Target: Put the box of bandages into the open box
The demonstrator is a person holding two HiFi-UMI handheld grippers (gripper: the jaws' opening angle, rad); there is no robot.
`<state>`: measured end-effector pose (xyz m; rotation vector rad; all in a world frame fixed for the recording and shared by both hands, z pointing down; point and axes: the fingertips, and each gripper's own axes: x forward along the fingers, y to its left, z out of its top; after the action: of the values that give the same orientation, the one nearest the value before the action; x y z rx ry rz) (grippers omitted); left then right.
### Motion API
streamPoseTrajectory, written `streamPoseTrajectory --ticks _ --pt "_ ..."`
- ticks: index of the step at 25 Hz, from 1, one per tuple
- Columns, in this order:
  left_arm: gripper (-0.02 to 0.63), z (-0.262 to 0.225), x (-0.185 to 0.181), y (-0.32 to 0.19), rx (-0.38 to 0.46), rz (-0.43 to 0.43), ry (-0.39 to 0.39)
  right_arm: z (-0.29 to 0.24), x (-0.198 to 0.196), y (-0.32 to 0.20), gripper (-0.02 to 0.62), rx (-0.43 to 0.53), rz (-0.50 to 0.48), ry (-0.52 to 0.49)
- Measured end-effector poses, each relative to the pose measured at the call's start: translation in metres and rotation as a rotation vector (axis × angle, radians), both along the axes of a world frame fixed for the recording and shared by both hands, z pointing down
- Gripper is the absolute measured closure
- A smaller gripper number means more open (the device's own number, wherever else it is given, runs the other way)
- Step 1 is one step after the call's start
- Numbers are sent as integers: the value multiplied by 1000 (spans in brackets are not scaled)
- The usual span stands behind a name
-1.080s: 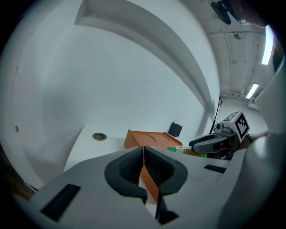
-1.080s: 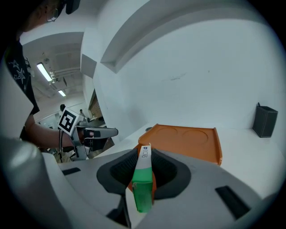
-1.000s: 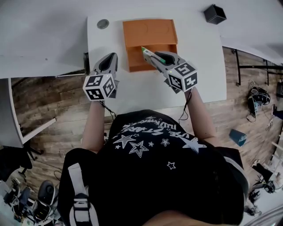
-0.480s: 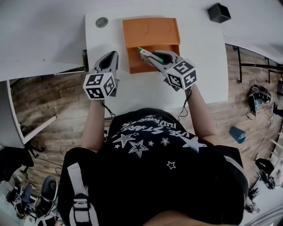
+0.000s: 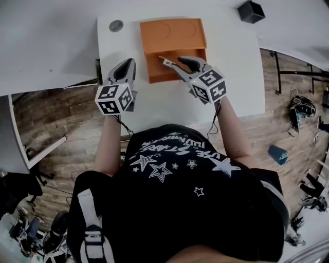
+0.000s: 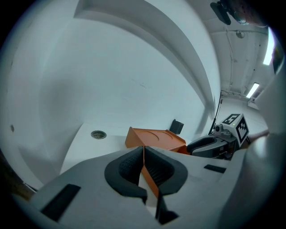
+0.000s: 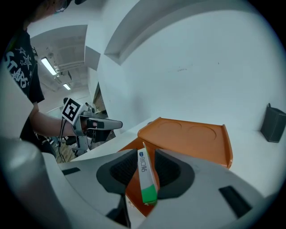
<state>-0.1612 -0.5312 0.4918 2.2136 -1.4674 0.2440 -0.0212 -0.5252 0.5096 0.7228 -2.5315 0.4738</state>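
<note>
An orange box (image 5: 175, 78) stands open on the white table (image 5: 231, 87), its lid (image 5: 172, 32) folded back flat behind it. My right gripper (image 5: 181, 66) is over the open compartment, shut on the box of bandages (image 5: 166, 61), a slim white carton with a green end (image 7: 148, 190) pinched edge-on between the pads. In the right gripper view, the right gripper (image 7: 144, 171) points at the orange box (image 7: 192, 139). My left gripper (image 5: 127, 66) hovers to the left of the orange box, shut and holding nothing. In its own view, the left gripper (image 6: 144, 172) has the orange box (image 6: 154, 136) ahead of it.
A small black cube-shaped holder (image 5: 250, 13) sits at the table's far right corner. A round grey grommet (image 5: 116, 25) lies at the far left. The table's near edge runs just in front of the person's shirt, with wooden floor on both sides.
My right gripper has carried the bandage box slightly left and farther over the open compartment. The left gripper has barely moved.
</note>
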Motion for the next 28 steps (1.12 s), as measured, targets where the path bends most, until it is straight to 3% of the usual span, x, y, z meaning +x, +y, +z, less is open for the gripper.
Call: streamPoseTrajectory --ticks 20,28 --pt "581 -28 32 65 71 39 2 -40 61 57 483 91 199 -71" --pt "581 -39 53 109 98 56 -11 -51 91 100 535 131 243 -83"
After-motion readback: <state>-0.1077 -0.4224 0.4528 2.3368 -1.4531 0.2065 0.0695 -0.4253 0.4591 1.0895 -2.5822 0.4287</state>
